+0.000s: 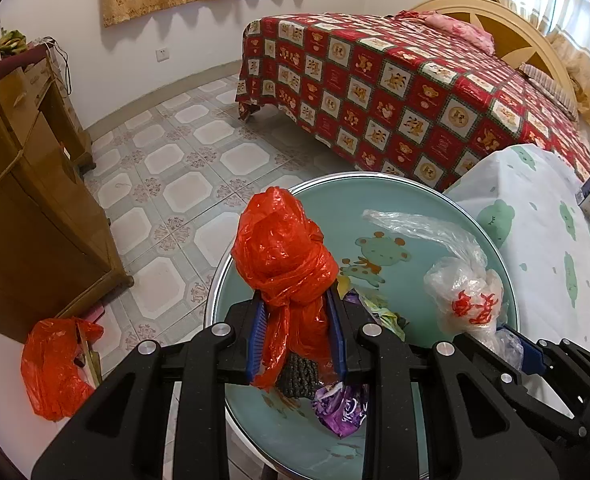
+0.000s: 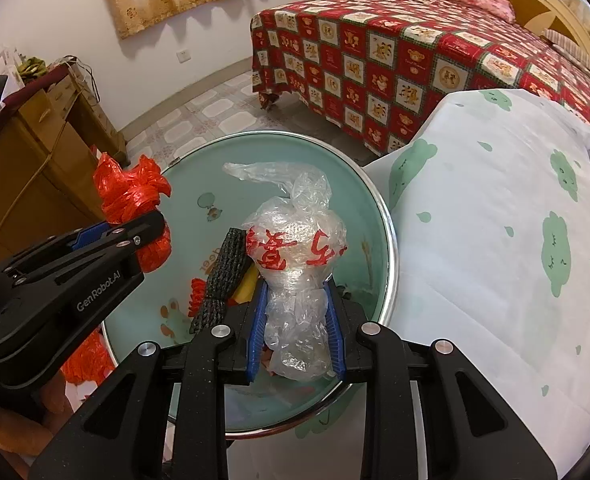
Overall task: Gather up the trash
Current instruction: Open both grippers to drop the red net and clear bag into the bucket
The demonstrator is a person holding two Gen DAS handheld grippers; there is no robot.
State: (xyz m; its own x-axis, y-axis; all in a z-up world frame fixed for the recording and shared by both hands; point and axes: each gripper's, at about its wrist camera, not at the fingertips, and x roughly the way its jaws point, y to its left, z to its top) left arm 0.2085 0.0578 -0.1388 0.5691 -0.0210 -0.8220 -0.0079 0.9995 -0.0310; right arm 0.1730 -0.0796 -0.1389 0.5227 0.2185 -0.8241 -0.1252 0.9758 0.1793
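Broadly, the setting is a tiled bedroom with a bed (image 1: 395, 92) under a red bear-print cover, a wooden cabinet (image 1: 27, 208) at left, and a round glass-topped table (image 2: 391, 240) carrying the litter. The table's smooth, pale green top, printed with cartoon animals and rimmed in metal, abuts a surface draped in white cloth with green figures (image 2: 495, 240). Both grippers point steeply down over the tabletop, probably because the trash lies there. The left gripper (image 1: 295, 336) is clamped on a crumpled red plastic bag (image 1: 283, 256), thin, glossy and bunched into a knot above the blue ribbed pads (image 1: 337, 336). The right gripper (image 2: 297, 328) is clenched on a clear crinkled bag (image 2: 295, 248) with red printed characters, its neck squeezed between the pads. On the glass lie a black mesh strip (image 2: 225, 276), a purple foil wrapper (image 1: 341, 408) and small yellow scraps. A second red bag (image 1: 55, 364) sits on the floor beside the cabinet, perhaps the collection point.
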